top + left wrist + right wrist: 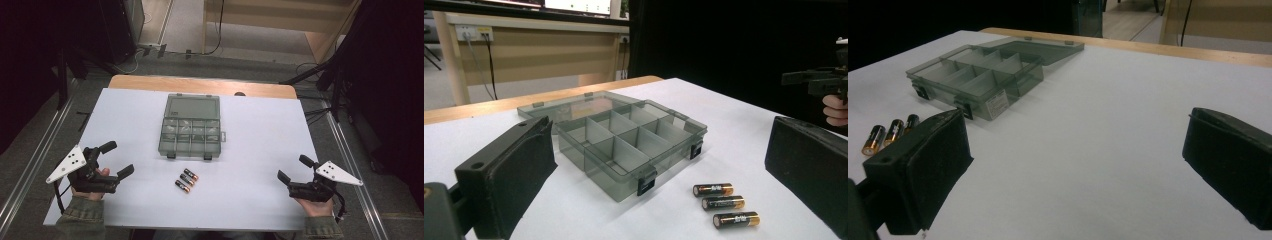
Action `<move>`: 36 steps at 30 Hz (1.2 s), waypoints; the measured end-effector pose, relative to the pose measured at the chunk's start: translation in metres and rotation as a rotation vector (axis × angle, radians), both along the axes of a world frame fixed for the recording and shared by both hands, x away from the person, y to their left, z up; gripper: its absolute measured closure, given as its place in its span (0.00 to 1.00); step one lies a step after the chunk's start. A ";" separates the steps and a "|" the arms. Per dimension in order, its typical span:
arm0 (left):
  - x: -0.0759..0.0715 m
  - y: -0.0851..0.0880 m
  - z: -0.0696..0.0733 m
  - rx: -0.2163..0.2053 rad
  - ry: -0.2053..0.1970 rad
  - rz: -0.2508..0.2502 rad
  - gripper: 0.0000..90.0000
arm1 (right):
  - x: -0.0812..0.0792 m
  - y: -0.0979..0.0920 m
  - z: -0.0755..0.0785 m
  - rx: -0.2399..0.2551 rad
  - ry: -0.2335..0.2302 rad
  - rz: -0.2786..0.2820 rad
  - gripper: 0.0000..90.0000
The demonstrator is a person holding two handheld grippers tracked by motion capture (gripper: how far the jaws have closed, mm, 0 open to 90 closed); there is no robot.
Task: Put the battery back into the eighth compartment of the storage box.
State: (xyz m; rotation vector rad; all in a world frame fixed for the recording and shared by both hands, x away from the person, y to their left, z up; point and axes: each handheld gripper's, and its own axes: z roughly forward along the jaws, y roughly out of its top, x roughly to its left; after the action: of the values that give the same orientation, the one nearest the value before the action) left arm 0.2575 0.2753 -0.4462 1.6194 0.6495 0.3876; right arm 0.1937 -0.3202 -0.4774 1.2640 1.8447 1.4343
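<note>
A smoky clear compartment box (191,135) lies open mid-table, its lid (193,106) folded flat behind it and its compartments empty. Three black-and-copper batteries (186,181) lie side by side just in front of it. My left gripper (121,158) rests at the left front of the table, open, holding nothing. My right gripper (292,167) rests at the right front, also open and holding nothing. The left gripper view looks past wide-apart jaws at the box (624,142) and the batteries (725,203). In the right gripper view the box (975,75) and batteries (890,132) lie far left.
A white sheet (260,130) covers the table; a strip of wooden edge (200,85) shows at the back. Metal rails (350,165) run along both sides of the table. The other gripper (819,80) and its hand appear at the right of the left gripper view.
</note>
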 end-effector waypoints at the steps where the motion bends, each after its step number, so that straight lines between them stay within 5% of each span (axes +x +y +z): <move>1: 0.000 0.000 0.000 0.000 0.000 0.000 0.00 | 0.000 0.000 0.000 0.001 0.001 0.000 0.00; 7: 0.001 -0.001 0.000 -0.008 0.006 -0.006 0.00 | 0.003 -0.001 -0.001 -0.009 0.051 -0.020 0.00; 16: 0.001 0.000 0.000 -0.014 0.002 -0.009 0.00 | 0.003 0.004 0.001 -0.020 0.046 -0.032 0.00; 36: 0.006 -0.005 -0.002 0.021 0.011 -0.016 0.00 | 0.016 0.035 0.010 -0.061 0.062 0.054 0.00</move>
State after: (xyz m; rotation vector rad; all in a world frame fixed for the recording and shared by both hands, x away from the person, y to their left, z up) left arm 0.2630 0.2707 -0.4483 1.6473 0.6424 0.3748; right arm 0.2099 -0.2850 -0.4676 1.2506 1.9630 1.3695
